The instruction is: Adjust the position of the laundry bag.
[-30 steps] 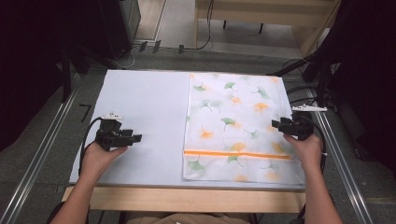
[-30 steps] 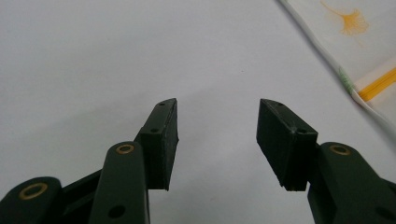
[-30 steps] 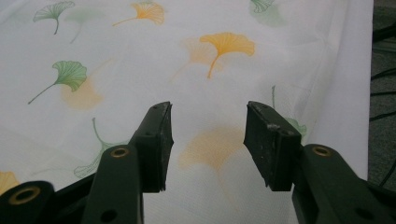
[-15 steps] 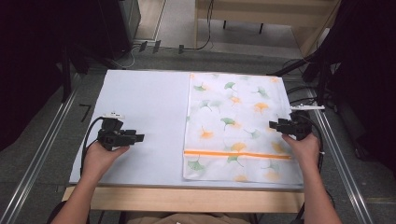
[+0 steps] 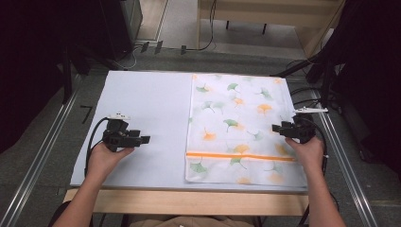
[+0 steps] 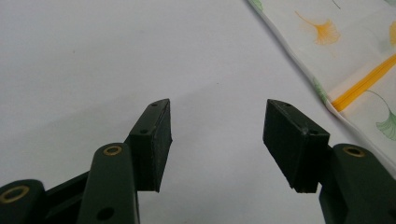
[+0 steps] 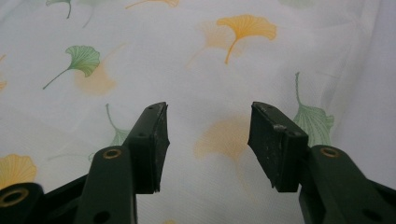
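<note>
Locate the pale surface (image 5: 142, 104), with the leaf-print cloth (image 5: 236, 113) spread flat across its right half, orange stripe (image 5: 236, 155) near the front edge. Find the right tongs (image 5: 276, 128) low over the cloth's right border, pointing inward. Find the left tongs (image 5: 144, 139) over bare surface, well apart from the cloth's left edge. Read both pairs as apart, just opened wider, with nothing between the pads. Treat this as readiness to grasp: no hold on the cloth yet. Expect the left tongs to need travel toward the cloth before any pinch.
</note>
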`<state>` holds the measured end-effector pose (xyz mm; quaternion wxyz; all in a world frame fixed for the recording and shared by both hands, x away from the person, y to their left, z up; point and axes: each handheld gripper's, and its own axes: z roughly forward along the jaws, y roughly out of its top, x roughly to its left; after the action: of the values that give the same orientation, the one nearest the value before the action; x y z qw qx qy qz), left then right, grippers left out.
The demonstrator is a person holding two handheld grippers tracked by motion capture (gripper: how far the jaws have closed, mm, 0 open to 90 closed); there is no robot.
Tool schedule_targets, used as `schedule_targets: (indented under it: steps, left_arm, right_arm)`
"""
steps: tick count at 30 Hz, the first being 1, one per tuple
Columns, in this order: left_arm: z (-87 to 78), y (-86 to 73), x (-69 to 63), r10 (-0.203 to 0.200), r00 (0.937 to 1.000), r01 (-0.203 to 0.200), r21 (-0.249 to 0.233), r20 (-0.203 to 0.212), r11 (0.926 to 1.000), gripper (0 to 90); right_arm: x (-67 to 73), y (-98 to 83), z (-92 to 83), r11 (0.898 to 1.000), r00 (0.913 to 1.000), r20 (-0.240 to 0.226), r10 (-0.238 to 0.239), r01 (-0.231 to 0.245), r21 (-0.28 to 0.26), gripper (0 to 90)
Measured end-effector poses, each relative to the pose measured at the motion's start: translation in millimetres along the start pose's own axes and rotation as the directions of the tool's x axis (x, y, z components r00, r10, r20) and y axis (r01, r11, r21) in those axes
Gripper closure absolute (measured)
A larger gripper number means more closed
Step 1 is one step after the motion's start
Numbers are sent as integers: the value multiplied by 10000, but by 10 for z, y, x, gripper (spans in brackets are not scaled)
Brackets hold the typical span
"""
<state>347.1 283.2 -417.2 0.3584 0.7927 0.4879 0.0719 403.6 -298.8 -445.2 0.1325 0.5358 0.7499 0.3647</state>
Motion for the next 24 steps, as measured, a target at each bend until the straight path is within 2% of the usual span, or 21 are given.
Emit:
schedule_targets:
  steps: [7, 8, 11, 12, 13, 14, 17, 23, 24]
  left_arm:
    - [1, 4, -35, 178, 9998, -177, -119, 77, 9998, 498]
    - [7, 8, -43, 105, 9995, -103, -95, 310, 9999, 507]
    - [8, 17, -72, 224, 9991, -225, 7, 364, 9997, 526]
    - [8, 17, -72, 224, 9991, -225, 7, 364, 9997, 517]
    - [16, 30, -79, 0, 9994, -7, 203, 360, 9998, 490]
    - [18, 33, -81, -33, 9991, 23, 239, 414, 9997, 479]
    - [21, 40, -104, -20, 9990, 12, 183, 448, 9998, 455]
    - [76, 83, -295, 192, 9966, -202, 123, 798, 9997, 464]
    - [76, 83, -295, 192, 9966, -202, 123, 798, 9997, 466]
  right_arm:
    - [-11, -12, -1, 10000, 10000, 13, 21, -21, 32, 489]
    - [-12, -12, -2, 10000, 10000, 20, 11, -11, 25, 489]
    - [-13, -12, -3, 10000, 10000, 41, 14, -14, -2, 487]
    - [-13, -12, -3, 10000, 10000, 41, 14, -14, -2, 487]
    - [-16, -12, -4, 10000, 10000, 46, 1, -1, -10, 487]
    - [-17, -12, -5, 10000, 10000, 52, -4, 4, -6, 487]
    - [-25, -12, -9, 10000, 10000, 60, -5, 5, 3, 487]
    - [-107, -43, -37, 10000, 9997, 241, 55, -55, -1, 486]
    - [-107, -43, -37, 10000, 9997, 241, 55, -55, -1, 486]
